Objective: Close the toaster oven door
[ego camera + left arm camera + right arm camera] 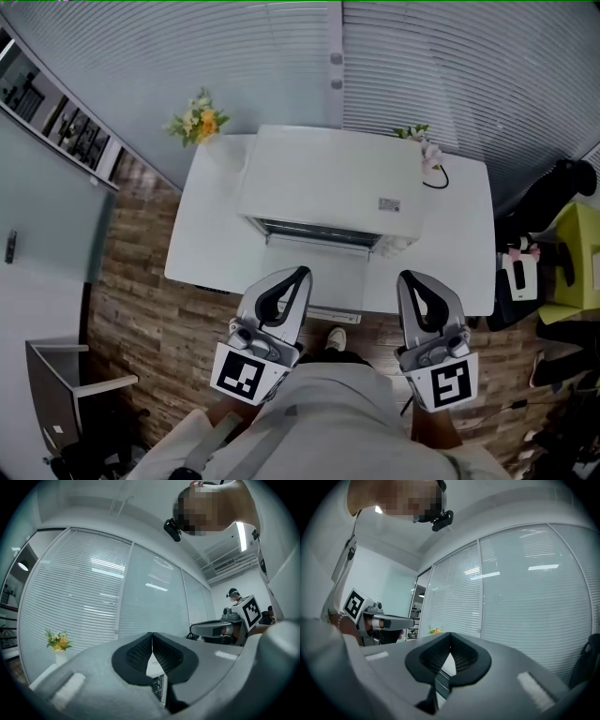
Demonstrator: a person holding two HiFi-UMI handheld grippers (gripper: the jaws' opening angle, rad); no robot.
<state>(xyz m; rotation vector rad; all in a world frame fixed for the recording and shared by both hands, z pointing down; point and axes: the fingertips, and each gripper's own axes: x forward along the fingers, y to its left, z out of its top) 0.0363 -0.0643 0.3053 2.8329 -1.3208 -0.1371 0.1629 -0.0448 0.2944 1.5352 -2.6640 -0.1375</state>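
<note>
A white toaster oven (328, 183) stands on a white table (211, 234). Its door (314, 272) hangs open, folded down toward me, and the dark opening with a rack shows behind it. My left gripper (298, 274) hovers over the door's near left corner, jaws shut with nothing between them. My right gripper (409, 278) is level with it, just right of the door, also shut and empty. In the left gripper view the fingertips (152, 637) meet, and part of the oven shows below them. The right gripper view shows the same closed tips (450, 637).
A vase of yellow flowers (199, 120) sits at the table's back left corner. Pink flowers (427, 150) and a black cable lie at the back right. Window blinds run behind the table. A green chair (577, 253) and bags stand to the right.
</note>
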